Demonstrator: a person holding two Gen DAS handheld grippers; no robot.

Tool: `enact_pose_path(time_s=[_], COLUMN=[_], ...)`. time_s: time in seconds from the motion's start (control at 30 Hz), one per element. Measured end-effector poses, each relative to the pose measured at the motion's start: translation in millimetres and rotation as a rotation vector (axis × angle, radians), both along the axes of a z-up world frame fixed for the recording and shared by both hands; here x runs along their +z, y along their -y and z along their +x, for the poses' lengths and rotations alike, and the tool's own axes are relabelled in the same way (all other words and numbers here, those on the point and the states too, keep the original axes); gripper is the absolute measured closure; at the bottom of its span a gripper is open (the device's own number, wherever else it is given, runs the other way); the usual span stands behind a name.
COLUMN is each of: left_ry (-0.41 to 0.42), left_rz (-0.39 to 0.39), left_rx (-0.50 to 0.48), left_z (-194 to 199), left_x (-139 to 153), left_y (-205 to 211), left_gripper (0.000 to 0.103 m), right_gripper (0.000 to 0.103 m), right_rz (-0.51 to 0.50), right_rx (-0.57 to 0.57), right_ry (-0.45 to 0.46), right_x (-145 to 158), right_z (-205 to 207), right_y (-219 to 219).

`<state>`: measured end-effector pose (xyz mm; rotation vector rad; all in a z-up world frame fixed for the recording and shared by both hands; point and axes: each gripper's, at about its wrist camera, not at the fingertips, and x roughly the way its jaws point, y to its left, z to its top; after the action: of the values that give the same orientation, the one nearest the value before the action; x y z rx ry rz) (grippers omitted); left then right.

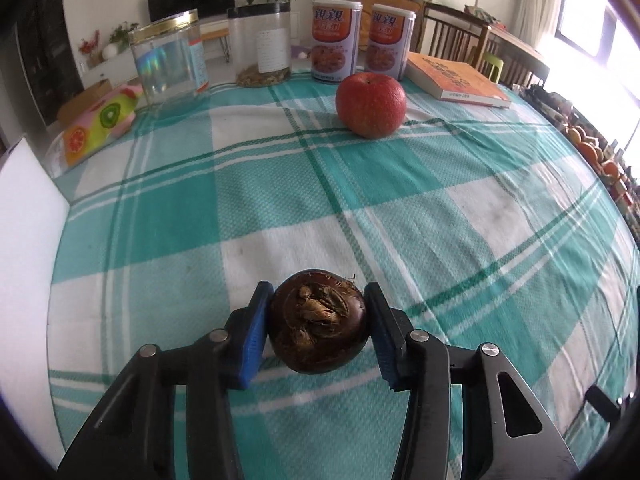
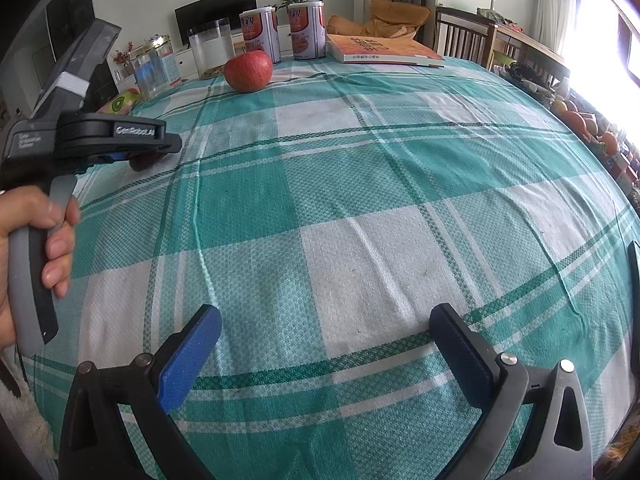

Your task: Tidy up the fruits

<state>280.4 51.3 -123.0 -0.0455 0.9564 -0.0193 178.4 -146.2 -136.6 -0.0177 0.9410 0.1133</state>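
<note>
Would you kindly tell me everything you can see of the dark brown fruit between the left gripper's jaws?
The dark brown fruit is round and glossy, with a rough patch of tan, fibrous husk on the side facing the camera. It sits between the blue pads of the left gripper, whose jaws press it from both sides. Below it lies the green checked tablecloth; whether it touches the cloth is unclear.

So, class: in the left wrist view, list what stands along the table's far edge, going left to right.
Fruit-print box → gold-lidded clear jar → black-lidded clear jar → first printed can → second printed can → orange book.
</note>
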Motion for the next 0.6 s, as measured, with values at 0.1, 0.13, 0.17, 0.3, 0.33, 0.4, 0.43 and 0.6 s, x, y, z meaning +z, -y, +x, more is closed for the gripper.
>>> enact_pose_path(time_s=[0.1,0.13,0.17,0.3,0.33,0.4,0.43,0.6], left_ry=[-0.008,-0.01,-0.011,0.011,0.015,0.028,0.026,0.025], left_rz=[0.012,0.011,0.005,0.005,0.009,0.025,0.04,0.05], left_rx=[-0.004,0.001,0.005,0.031,0.038,0.035,0.037,0.043], left_z=[-35,-46,-56,-87,-90,-92,-91,-87], left_x=[-3,-4,-6,-5,-6,-9,-11,-17], left_y=[-3,-3,-5,-8,-8,-6,-5,-7], left_gripper=[0.055,0.055,0.055,0.054,0.053,0.026,0.018,0.005], right_gripper=[0.0,0.0,0.0,0.0,0.0,0.0,0.0,0.0], right_rz=[-0.001,0.0,0.0,0.007,0.008,0.007,0.007,0.011], right_rx=[0.0,0.001,0.001,0.002,0.002,0.002,0.002,0.002], right_ry=[0.0,0.0,0.0,0.002,0.003,0.002,0.002,0.004], right_x=[0,0,0,0,1,1,1,1], right_z=[0,-1,-1,0,0,0,-1,-1], right_y=[0,0,0,1,1,1,1,1])
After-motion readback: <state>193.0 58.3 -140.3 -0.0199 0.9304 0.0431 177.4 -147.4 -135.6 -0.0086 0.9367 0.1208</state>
